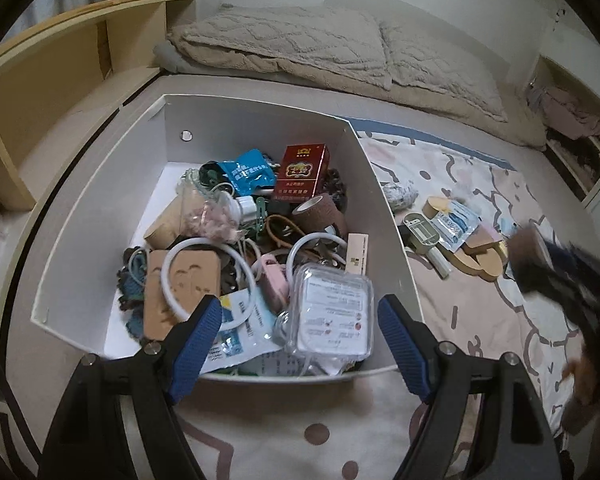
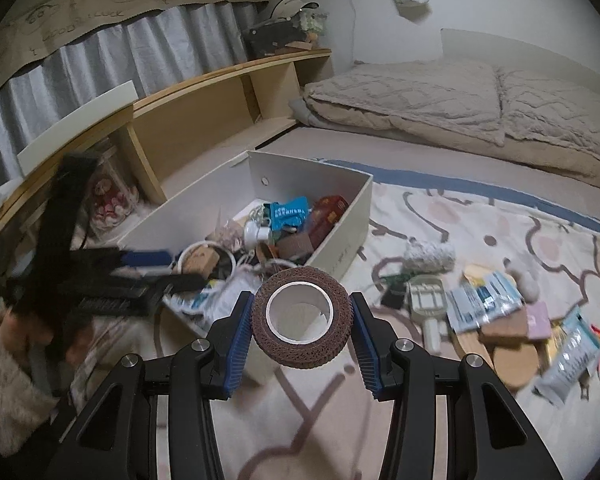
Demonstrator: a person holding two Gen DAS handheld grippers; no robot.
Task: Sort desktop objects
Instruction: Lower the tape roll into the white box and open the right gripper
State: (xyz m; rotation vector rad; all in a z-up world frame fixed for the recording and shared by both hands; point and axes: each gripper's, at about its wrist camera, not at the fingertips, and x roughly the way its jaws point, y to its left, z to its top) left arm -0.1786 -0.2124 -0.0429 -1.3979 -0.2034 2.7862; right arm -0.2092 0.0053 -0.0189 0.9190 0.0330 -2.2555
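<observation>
A white box (image 1: 380,184) holds several small items: a red cigarette pack (image 1: 302,172), a brown tape roll (image 1: 320,212), a clear plastic case (image 1: 332,312) and white rings. My left gripper (image 1: 300,328) is open and empty, hovering over the box's near edge; it shows blurred in the right wrist view (image 2: 168,270). My right gripper (image 2: 302,320) is shut on a brown bandage roll (image 2: 302,318), held above the mat beside the box (image 2: 340,232). In the left wrist view the right gripper (image 1: 540,264) is a blur at right.
A pile of loose items lies on the patterned mat (image 2: 460,420): blue-white packets (image 2: 484,300), wooden pieces (image 1: 476,264), a grey-green case (image 1: 420,234). A beige quilt (image 1: 340,48) lies behind. A wooden shelf (image 2: 204,120) runs along the left.
</observation>
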